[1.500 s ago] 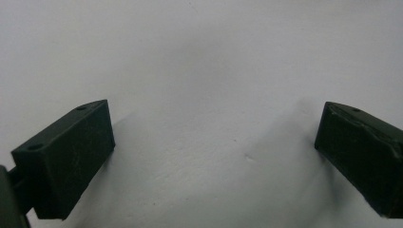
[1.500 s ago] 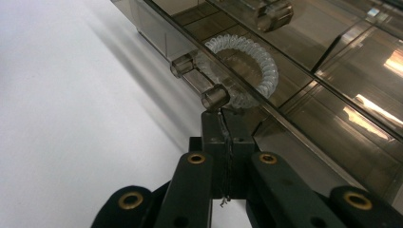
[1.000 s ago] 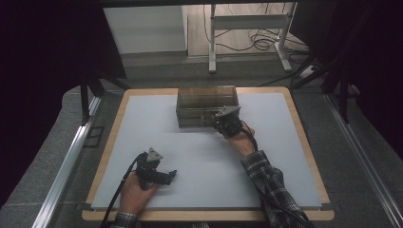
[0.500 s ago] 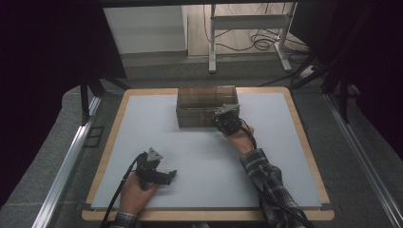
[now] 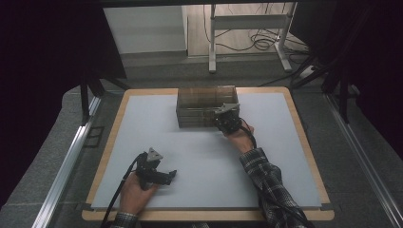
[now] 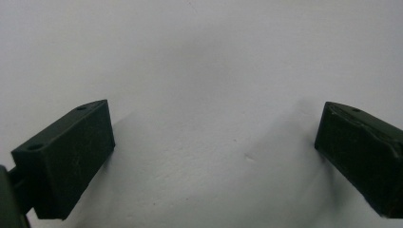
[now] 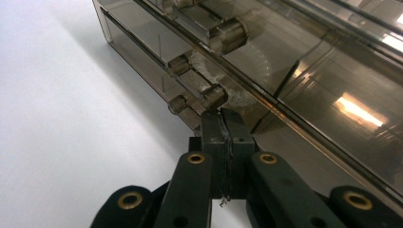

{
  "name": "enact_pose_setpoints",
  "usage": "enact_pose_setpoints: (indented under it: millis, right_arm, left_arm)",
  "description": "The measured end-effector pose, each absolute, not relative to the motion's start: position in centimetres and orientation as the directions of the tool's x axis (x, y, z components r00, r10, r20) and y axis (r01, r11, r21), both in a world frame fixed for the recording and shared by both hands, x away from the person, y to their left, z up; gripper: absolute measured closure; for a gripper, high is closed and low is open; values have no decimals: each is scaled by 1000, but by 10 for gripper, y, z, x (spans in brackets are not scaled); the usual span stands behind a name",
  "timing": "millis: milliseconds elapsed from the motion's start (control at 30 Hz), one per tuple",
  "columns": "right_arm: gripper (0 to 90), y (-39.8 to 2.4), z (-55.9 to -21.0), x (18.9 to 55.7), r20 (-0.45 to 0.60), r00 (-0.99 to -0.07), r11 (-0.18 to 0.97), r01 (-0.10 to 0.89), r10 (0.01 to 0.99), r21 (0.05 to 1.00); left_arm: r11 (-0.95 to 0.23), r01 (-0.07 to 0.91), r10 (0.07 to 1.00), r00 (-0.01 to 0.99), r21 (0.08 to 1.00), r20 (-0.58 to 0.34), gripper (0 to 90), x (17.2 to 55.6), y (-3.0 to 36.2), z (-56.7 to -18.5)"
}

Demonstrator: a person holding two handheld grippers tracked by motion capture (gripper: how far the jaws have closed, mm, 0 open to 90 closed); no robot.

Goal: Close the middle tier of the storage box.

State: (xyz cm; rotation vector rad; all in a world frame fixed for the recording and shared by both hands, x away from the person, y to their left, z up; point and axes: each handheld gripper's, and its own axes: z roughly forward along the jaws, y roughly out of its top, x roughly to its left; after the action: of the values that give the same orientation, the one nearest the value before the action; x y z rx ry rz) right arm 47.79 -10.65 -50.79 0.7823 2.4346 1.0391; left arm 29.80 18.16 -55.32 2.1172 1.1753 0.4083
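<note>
You are holding the right gripper [image 5: 227, 118] against the front of the smoky clear drawer box [image 5: 204, 105], which is standing at the far middle of the worktop [image 5: 142, 128]. Its jaws are pressed together, tips meeting just below a small round drawer knob [image 7: 213, 96]; whether anything thin is caught between them, I cannot tell. The step in hand is probably opening the lower drawer. To do it well, you should be keeping the tips right behind the knob and pulling straight toward yourself, level with the worktop, because the box is light and may be sliding along instead of the drawer coming out.

Your left gripper [image 5: 159, 175] is resting low at the near left, well apart from the box, its jaws spread wide over bare white surface [image 6: 199, 71]. Bringing it to steady the box could be helping.

The high view is giving the placing of box, hands and worktop edges, but the knobs are too small there. The right gripper view is showing the knobs, the drawer fronts and the closed tips closely.
</note>
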Motion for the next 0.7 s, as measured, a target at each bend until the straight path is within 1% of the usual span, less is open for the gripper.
enact_pose_setpoints:
  millis: [700]
  right_arm:
    - [836, -107, -507, 476, -120, -783, 578, 336, 610, 743]
  left_arm:
    - [-368, 627, 837, 545, 687, -49, 0, 298, 182, -553]
